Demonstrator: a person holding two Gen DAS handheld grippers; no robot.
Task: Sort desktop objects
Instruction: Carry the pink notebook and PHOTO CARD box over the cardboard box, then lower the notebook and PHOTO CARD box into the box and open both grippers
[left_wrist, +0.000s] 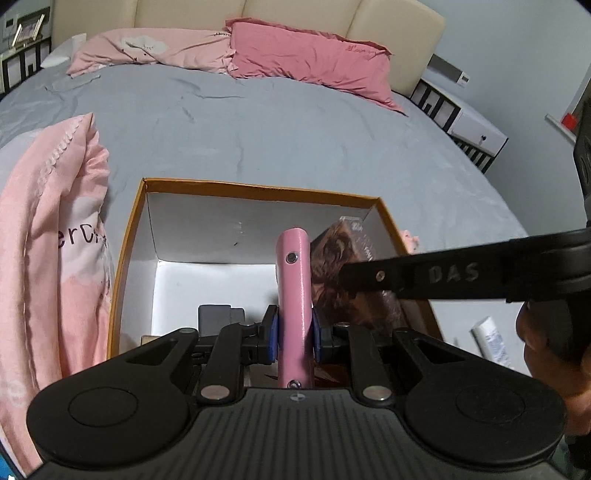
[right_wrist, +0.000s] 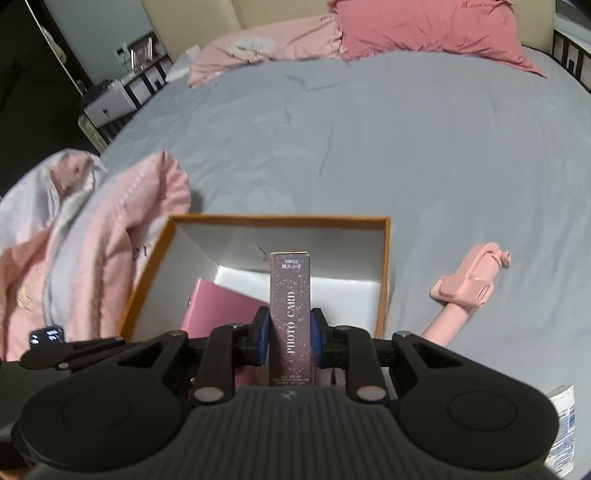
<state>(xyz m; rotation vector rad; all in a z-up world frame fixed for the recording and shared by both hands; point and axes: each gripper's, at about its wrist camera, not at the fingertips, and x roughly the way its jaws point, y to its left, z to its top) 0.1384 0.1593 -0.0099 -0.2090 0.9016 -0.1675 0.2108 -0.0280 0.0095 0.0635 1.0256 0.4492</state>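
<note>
An open orange-rimmed cardboard box (left_wrist: 129, 236) with white inside walls lies on the grey bed; it also shows in the right wrist view (right_wrist: 280, 220). My left gripper (left_wrist: 294, 334) is shut on a flat pink case (left_wrist: 293, 280), held on edge over the box. My right gripper (right_wrist: 289, 336) is shut on a dark purple "PHOTO CARD" box (right_wrist: 290, 310), upright over the same box. That card box (left_wrist: 347, 258) and the right gripper's arm (left_wrist: 443, 275) show in the left wrist view. The pink case (right_wrist: 218, 306) shows in the right wrist view.
A pink selfie stick (right_wrist: 469, 288) lies on the sheet right of the box. A pink quilt (left_wrist: 48, 236) is bunched at the left. A white tube (left_wrist: 491, 338) lies at the right. A dark grey item (left_wrist: 216, 317) sits inside the box. Pink pillows (left_wrist: 306, 51) lie at the headboard.
</note>
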